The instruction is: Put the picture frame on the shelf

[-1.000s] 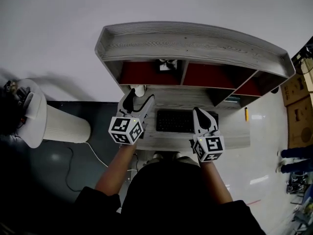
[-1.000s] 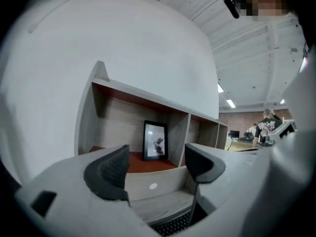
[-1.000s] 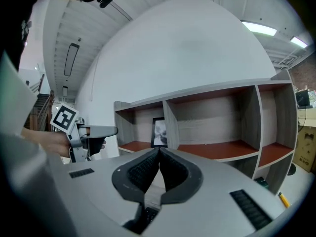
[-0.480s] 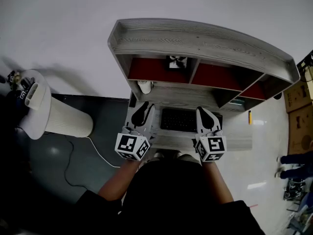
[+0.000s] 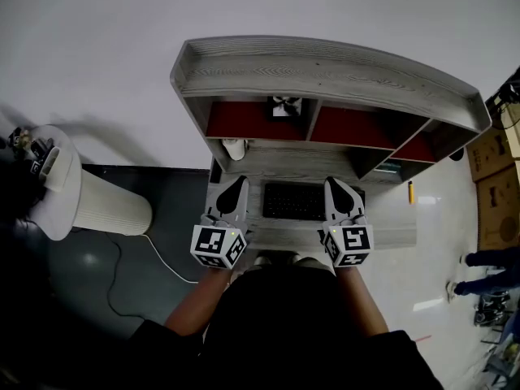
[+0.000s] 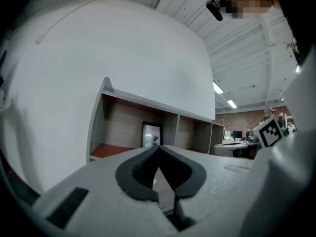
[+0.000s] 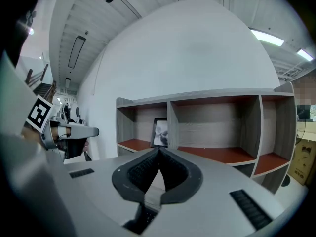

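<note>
Dark-rimmed rectangular picture frame already stands in the grey wood-grain shelf; both grippers empty.
Frame is upright in left compartment, at its right edge beside the divider. Left gripper: jaws have just been closing, tips now together, nothing btw them. Right gripper also clenched on nothing.

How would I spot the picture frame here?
Start at the grey wooden shelf against the white wall. In its left compartment, beside the divider, stands the picture frame: upright, dark-edged, holding a black-and-white picture, alone on that red floor.
</note>
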